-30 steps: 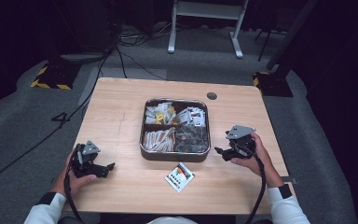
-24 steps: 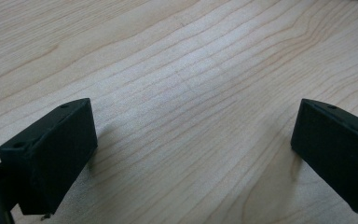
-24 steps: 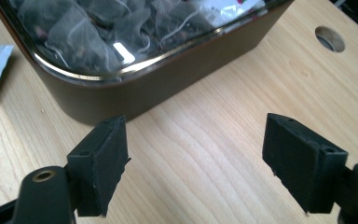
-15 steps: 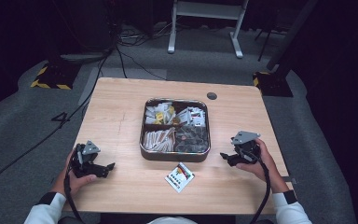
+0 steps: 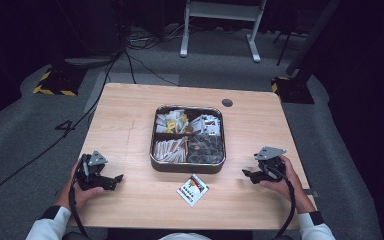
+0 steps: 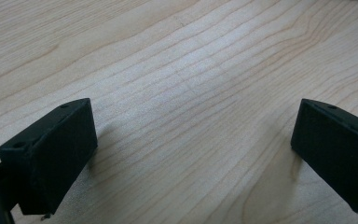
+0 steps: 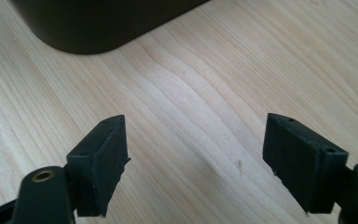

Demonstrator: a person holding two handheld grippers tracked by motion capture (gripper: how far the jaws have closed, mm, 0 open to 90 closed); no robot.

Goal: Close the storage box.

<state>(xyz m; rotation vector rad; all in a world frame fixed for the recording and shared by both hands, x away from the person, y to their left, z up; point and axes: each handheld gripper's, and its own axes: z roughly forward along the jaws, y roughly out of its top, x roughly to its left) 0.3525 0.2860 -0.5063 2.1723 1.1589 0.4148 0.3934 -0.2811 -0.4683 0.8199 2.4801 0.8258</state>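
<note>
Nearest me, the left hand-held gripper of matte black plastic is resting low on the pale, fine-grained wooden desk, its blocky jaws spread wide over bare wood. The right hand-held gripper is likewise lying released, jaws apart and empty. Between them, a small flat white packet with red and yellow print is lying on the desk, just in front of the dark, round-cornered metal tray with four compartments of sachets.
</note>
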